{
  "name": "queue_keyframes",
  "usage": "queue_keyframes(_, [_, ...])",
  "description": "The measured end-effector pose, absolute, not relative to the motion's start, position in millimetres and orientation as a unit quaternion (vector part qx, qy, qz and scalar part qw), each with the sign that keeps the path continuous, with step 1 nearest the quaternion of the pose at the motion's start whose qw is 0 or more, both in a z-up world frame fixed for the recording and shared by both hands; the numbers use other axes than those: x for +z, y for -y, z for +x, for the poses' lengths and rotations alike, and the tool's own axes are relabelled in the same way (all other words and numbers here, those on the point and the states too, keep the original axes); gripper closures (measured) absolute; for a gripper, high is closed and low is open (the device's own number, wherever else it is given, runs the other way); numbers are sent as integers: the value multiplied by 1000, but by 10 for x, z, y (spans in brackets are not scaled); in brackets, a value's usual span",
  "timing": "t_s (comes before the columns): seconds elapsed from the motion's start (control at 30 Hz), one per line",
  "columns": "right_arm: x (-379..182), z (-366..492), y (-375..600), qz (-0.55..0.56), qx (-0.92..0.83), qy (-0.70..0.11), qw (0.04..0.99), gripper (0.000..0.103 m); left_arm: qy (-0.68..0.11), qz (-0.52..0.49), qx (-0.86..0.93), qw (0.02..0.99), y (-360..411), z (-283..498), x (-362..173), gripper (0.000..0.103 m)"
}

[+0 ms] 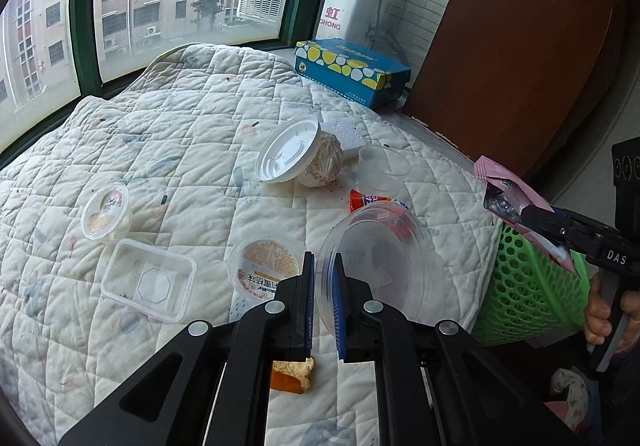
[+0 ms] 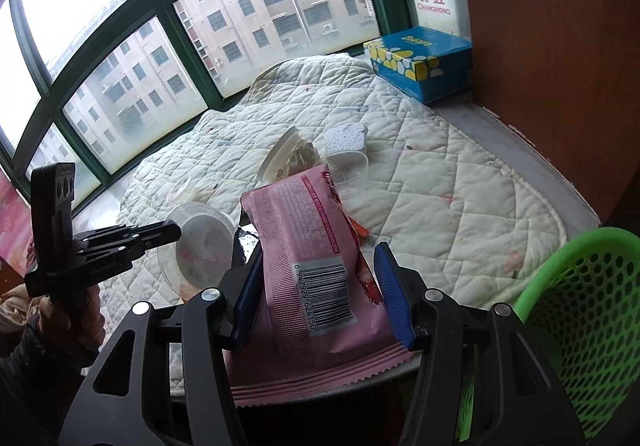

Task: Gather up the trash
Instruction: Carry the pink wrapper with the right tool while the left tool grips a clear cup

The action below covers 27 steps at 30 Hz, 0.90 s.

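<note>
My left gripper [image 1: 323, 262] is shut on the rim of a clear plastic bowl [image 1: 376, 258], which it holds tilted just above the quilted cover [image 1: 180, 134]. In the right wrist view the same bowl [image 2: 200, 242] hangs from the left gripper [image 2: 174, 233] at the left. A pink snack wrapper [image 2: 304, 238] with a barcode sits between the blue pads of my right gripper [image 2: 320, 248], which is shut on it. In the left wrist view that right gripper [image 1: 530, 215] holds the wrapper [image 1: 504, 186] over the green mesh basket [image 1: 528, 286].
On the quilt lie a white lid [image 1: 288, 154], a crumpled bag [image 1: 326, 164], a foam block [image 1: 344, 130], a clear cup [image 1: 380, 166], a red wrapper [image 1: 368, 200], two labelled tubs [image 1: 268, 266], a clear tray [image 1: 150, 286] and a food scrap [image 1: 292, 374]. A blue tissue box [image 1: 352, 70] stands at the back.
</note>
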State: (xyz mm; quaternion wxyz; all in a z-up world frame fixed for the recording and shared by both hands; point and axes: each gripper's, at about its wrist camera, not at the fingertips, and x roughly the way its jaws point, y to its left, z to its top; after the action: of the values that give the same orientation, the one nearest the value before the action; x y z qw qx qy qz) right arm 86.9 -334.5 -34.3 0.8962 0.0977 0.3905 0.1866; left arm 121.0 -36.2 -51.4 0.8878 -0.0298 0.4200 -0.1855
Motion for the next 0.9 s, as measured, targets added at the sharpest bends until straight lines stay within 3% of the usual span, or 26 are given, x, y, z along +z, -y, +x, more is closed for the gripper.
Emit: queue_keyframes(0.9, [-441, -144, 4825, 157, -34, -380, 911, 46, -365, 18, -336, 868, 1749, 846, 234, 95])
